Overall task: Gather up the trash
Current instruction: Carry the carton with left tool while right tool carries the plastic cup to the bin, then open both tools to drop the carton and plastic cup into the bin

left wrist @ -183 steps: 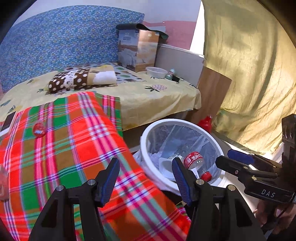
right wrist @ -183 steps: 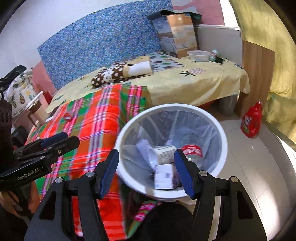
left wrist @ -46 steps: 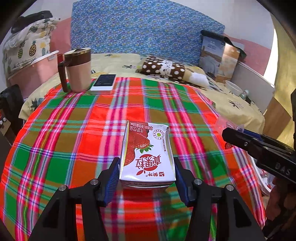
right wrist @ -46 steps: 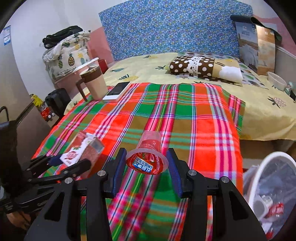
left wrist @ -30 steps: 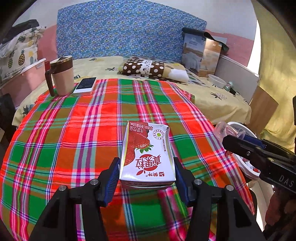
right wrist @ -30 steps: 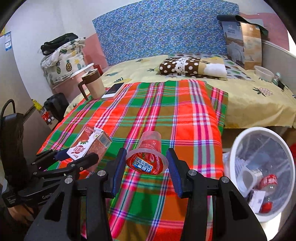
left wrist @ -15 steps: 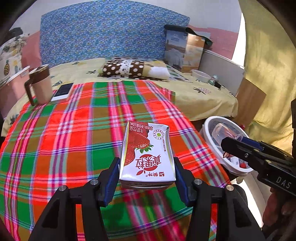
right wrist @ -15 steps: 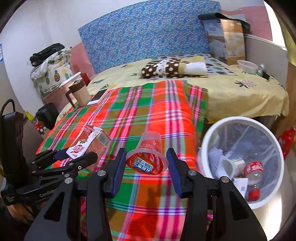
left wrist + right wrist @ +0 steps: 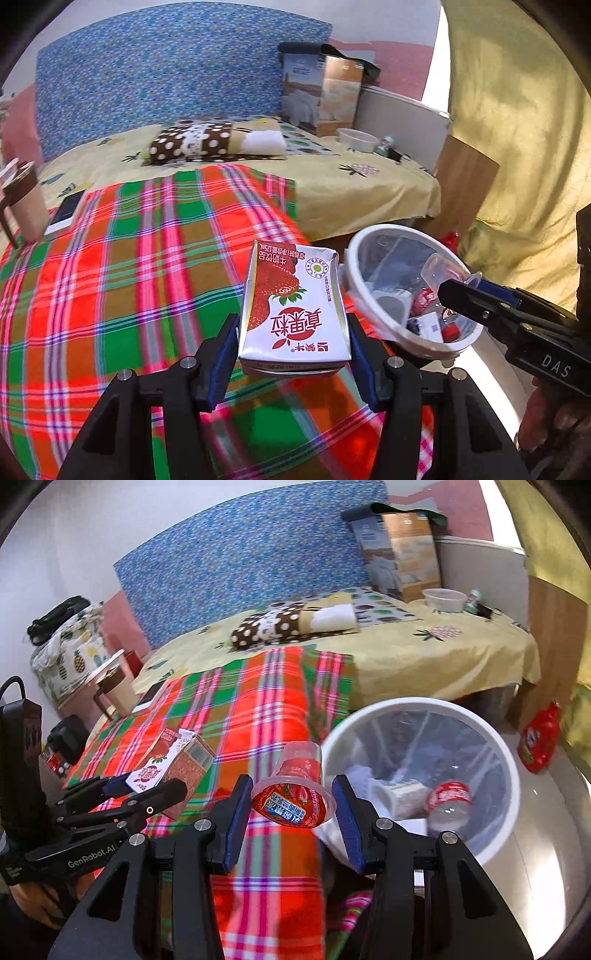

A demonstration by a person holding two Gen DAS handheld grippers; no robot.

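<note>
My left gripper (image 9: pixel 291 347) is shut on a strawberry milk carton (image 9: pixel 293 310), held above the plaid cloth near its right edge; the carton also shows in the right wrist view (image 9: pixel 168 766). My right gripper (image 9: pixel 291 812) is shut on a clear jelly cup with a red foil lid (image 9: pixel 293 794), held just left of the white trash bin (image 9: pixel 502 746). The cup also shows in the left wrist view (image 9: pixel 447 271) over the bin (image 9: pixel 354 258). The bin, lined with a clear bag, holds a bottle (image 9: pixel 448 799), a cup and paper scraps.
A plaid cloth (image 9: pixel 129 277) covers the table. A brown mug (image 9: pixel 22 199) and a phone (image 9: pixel 66 214) sit at its far left. Behind is a bed with a dotted pillow (image 9: pixel 199 142), a box and a bowl. A red bottle (image 9: pixel 539 738) stands on the floor.
Both grippers have swung right with their loads, from over the middle of the cloth toward the bin. The bin is now larger and closer in both views.
</note>
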